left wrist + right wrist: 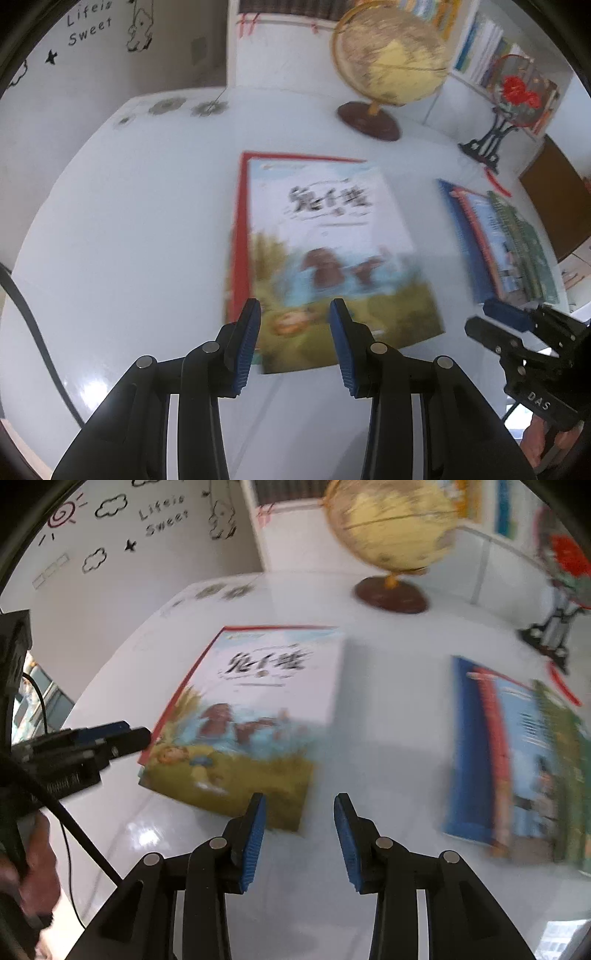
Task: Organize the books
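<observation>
In the left wrist view, the left gripper hangs over the white desk with its jaws apart and nothing between them. Past its fingertips lies a picture book, flat on a red book whose edge shows along the left side; the near edge of the pair sits just behind the blue pads. Nearer the desk's right edge lies a second stack, a blue book under a green one. The right gripper shows beside that stack. A globe stands toward the far edge, and a shelf holding upright books runs behind it. In the right wrist view, the right gripper has its jaws apart and empty, above bare desk between the stacks. The picture book lies ahead to the left, its near corner behind the left pad. The blue book lies to the right, with the green book on it. The left gripper reaches toward the picture book's left edge; whether it touches is unclear.
</observation>
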A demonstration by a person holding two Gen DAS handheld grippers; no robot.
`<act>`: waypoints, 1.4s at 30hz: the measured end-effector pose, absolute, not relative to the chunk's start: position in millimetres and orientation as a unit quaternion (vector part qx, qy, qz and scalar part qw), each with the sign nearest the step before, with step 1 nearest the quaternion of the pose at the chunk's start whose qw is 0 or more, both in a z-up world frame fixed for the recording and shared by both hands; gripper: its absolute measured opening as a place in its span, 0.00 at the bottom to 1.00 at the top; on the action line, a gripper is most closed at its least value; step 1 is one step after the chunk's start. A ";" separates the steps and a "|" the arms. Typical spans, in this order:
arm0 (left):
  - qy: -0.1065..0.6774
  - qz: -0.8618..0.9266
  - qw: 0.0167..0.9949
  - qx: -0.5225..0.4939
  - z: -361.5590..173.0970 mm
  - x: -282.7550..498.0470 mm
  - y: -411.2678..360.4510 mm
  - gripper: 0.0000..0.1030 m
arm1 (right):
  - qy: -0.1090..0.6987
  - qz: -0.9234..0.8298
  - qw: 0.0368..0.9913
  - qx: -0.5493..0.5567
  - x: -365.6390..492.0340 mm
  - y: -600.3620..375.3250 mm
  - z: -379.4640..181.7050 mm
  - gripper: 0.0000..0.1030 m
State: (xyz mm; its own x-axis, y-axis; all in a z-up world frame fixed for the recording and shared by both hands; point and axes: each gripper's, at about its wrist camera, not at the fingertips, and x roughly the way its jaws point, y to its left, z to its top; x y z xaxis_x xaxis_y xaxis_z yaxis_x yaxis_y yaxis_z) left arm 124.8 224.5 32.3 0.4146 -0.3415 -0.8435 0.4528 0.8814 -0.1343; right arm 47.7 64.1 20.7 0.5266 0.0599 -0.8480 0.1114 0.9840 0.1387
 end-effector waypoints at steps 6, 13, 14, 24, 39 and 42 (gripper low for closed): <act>0.474 -0.269 0.837 0.045 63.1 87.5 163.3 0.35 | 0.453 -0.026 0.881 0.131 4.1 9.2 43.3 0.38; 0.455 -0.305 0.835 0.051 87.0 35.7 71.1 0.35 | 0.430 -0.053 0.892 0.131 -44.1 -62.5 72.5 0.40; 0.454 -0.310 0.834 0.049 90.2 29.2 58.3 0.35 | 0.428 -0.057 0.892 0.132 -50.6 -73.8 75.7 0.40; 0.408 -0.378 0.827 0.083 125.3 -29.5 -54.0 0.35 | 0.397 -0.092 0.906 0.116 -106.3 -156.6 115.3 0.40; 0.413 -0.390 0.814 0.125 107.0 -61.3 -126.1 0.38 | 0.397 -0.132 0.899 0.129 -147.0 -234.2 106.3 0.46; 0.423 -0.388 0.809 0.129 97.7 -61.6 -134.8 0.39 | 0.405 -0.136 0.893 0.139 -148.0 -246.7 96.3 0.46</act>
State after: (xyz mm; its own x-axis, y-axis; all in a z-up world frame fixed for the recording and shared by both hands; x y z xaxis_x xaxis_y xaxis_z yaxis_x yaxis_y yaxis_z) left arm -61.6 -134.8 97.7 0.3417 -0.5183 -0.7840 0.7358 0.6665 -0.1199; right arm -148.0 -246.7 96.3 0.6343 -0.1299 -0.7621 0.3561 0.9241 0.1388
